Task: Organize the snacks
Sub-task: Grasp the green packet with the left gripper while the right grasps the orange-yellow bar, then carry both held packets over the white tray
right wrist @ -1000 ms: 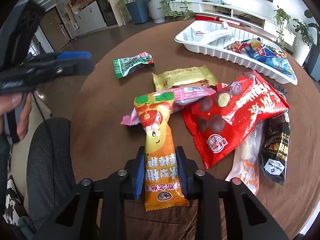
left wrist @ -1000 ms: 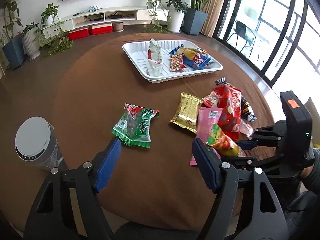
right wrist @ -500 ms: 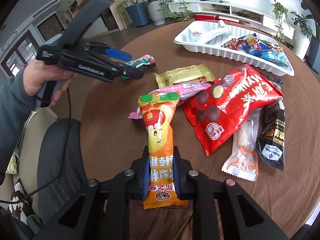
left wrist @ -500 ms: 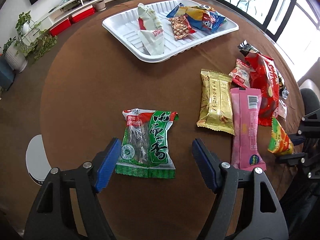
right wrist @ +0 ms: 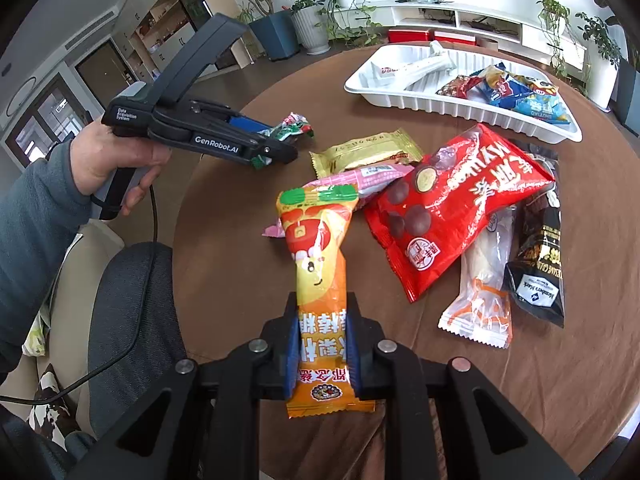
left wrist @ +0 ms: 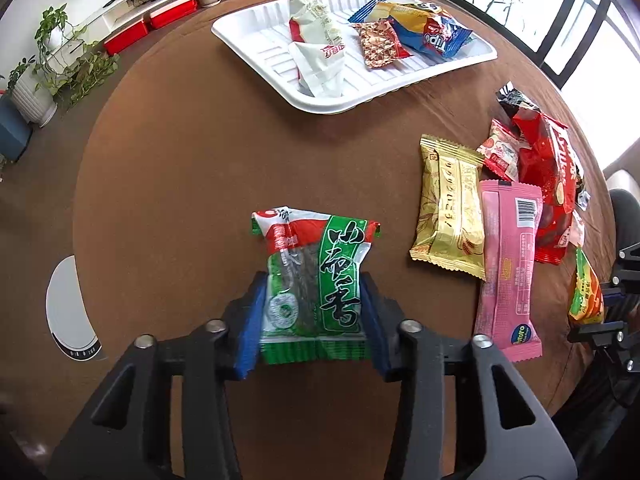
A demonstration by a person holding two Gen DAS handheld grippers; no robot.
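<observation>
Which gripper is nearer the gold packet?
Left. The left gripper, closing around the green packet, sits just beside the gold packet. The right gripper grips the orange packet at the table edge, farther off.

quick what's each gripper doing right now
left gripper: closing on the green packet
right gripper: shut on the orange packet

We saw a big bare patch of brown table [left wrist: 192,168] between the green snack bag [left wrist: 316,276] and the white tray [left wrist: 320,102], so a hand could pass there. The tray's near left part [left wrist: 276,52] had free room, but white packets [left wrist: 320,52] and a blue bag [left wrist: 432,38] filled the rest. On the right, the gold pack [left wrist: 452,204], pink pack [left wrist: 510,260] and red bag [right wrist: 456,204] lay crowded together, touching, and blocked that side.
</observation>
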